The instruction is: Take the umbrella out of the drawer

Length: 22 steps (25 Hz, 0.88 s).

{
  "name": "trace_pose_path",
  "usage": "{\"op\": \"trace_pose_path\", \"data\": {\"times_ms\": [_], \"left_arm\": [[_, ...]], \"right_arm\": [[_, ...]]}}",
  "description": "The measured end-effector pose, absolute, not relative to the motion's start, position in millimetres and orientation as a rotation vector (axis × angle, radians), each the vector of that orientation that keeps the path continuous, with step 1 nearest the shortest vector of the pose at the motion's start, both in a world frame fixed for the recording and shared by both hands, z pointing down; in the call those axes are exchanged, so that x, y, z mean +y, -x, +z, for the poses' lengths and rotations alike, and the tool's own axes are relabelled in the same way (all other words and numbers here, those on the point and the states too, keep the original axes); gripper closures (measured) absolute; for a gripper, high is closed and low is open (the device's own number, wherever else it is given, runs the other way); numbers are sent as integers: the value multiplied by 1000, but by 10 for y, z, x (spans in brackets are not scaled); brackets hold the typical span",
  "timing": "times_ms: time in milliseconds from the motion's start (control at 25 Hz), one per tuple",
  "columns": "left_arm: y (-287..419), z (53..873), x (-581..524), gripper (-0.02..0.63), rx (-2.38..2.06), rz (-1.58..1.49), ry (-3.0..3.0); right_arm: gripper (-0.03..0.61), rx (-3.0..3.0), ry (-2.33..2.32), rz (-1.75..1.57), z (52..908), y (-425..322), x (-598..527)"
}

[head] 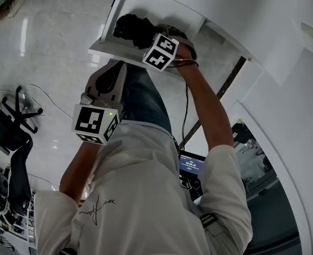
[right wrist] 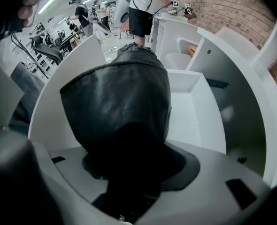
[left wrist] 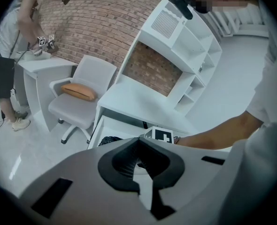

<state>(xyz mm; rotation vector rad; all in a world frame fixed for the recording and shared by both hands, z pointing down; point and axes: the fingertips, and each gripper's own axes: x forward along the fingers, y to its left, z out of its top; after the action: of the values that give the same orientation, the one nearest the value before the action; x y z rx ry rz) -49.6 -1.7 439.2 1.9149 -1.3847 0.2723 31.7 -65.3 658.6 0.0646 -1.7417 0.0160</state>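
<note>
A tall white desk unit (head: 284,52) fills the upper right of the head view, beside a glossy pale tiled floor (head: 55,41) that spreads across the upper left. A person in a white shirt (head: 140,195) and blue jeans (head: 143,97) stands at the centre of that frame with both arms reaching forward. The unit's open white drawer (head: 164,9) juts out at top centre.

In the left gripper view, a pale grey office chair (left wrist: 75,109) stands at the left of the frame in front of a red brick wall (left wrist: 91,27). An orange cushion (left wrist: 78,92) lies on its seat.

A black folded umbrella (head: 131,28) in a leathery sleeve sits at the left end of the drawer, at the top centre of the head view. The right gripper (head: 146,40), topped by its marker cube, reaches into the drawer to meet it. In the right gripper view its jaws are clamped on the umbrella's near end at lower centre. From there the umbrella rises up the middle of the frame and covers much of the drawer's white floor. Whether its far end touches that floor cannot be told.

The left gripper (head: 110,73) hangs at centre left of the head view, over the jeans and well apart from the drawer. Its own view shows the jaws pressed together at the tips with nothing between them.
</note>
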Motion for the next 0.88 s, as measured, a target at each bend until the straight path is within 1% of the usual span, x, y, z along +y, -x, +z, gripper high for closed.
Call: {"op": "trace_pose_path", "data": {"times_ms": [880], "left_arm": [[592, 4254, -29, 597, -1397, 260, -1942]], "right_arm": [[344, -1754, -81, 0, 6334, -250, -681]]}}
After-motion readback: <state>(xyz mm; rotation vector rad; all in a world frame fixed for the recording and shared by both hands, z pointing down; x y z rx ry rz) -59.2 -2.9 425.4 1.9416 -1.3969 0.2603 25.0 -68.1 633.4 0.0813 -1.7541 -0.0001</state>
